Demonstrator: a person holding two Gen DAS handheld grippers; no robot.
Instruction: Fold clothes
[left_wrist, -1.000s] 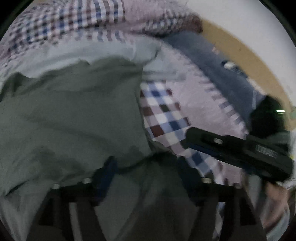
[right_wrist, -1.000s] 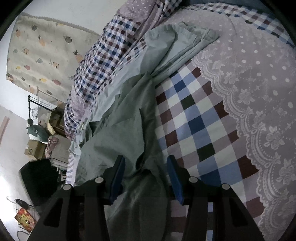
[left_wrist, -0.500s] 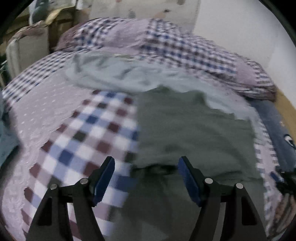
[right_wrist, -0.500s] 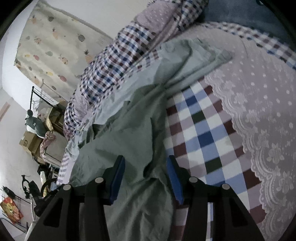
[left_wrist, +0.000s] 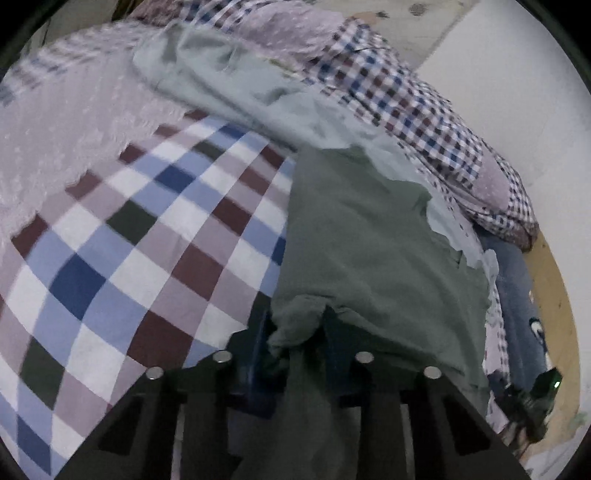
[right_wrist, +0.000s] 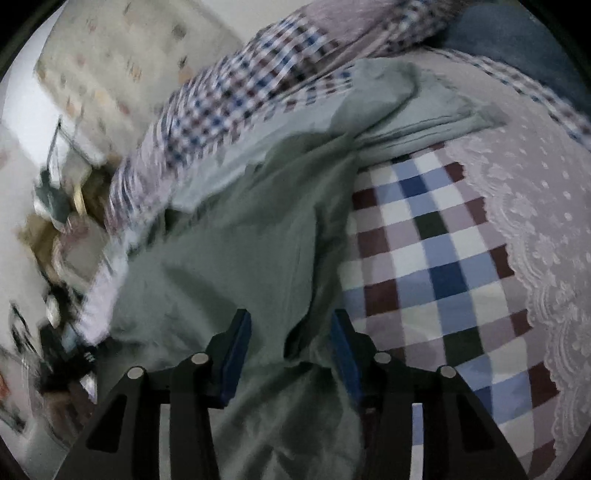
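Item, green shirt (left_wrist: 373, 236): we find it spread on the checked bedspread (left_wrist: 122, 236), its long edge running across the checks toward the pillow, wrinkled, with one end bunched up at our claws. In the right wrist view the same shirt (right_wrist: 236, 251) lies left of the bare checks (right_wrist: 436, 266) and drapes down between the fingers.

Item, left claw (left_wrist: 295, 328): we see its two blue-padded fingers drawn in close on a gathered fold of the shirt's near edge; cloth fills the narrow gap and hangs below it. We count it as gripping the shirt.

Item, right claw (right_wrist: 290, 336): fingers (right_wrist: 236, 343) stand farther apart, with shirt fabric lying between and over them. We cannot tell whether the pads press the cloth or merely flank it.

Item, pale grey-green cloth (left_wrist: 229, 77): rumpled on the bedspread beyond the shirt's far end, touching it.

Item, checked pillow (left_wrist: 413, 103): small-check cover, lying past the pale cloth along the bedspread's far side, near the wall.

Item, lace-edged dotted panel (right_wrist: 546, 229): borders the bedspread's checks on the side away from the shirt.
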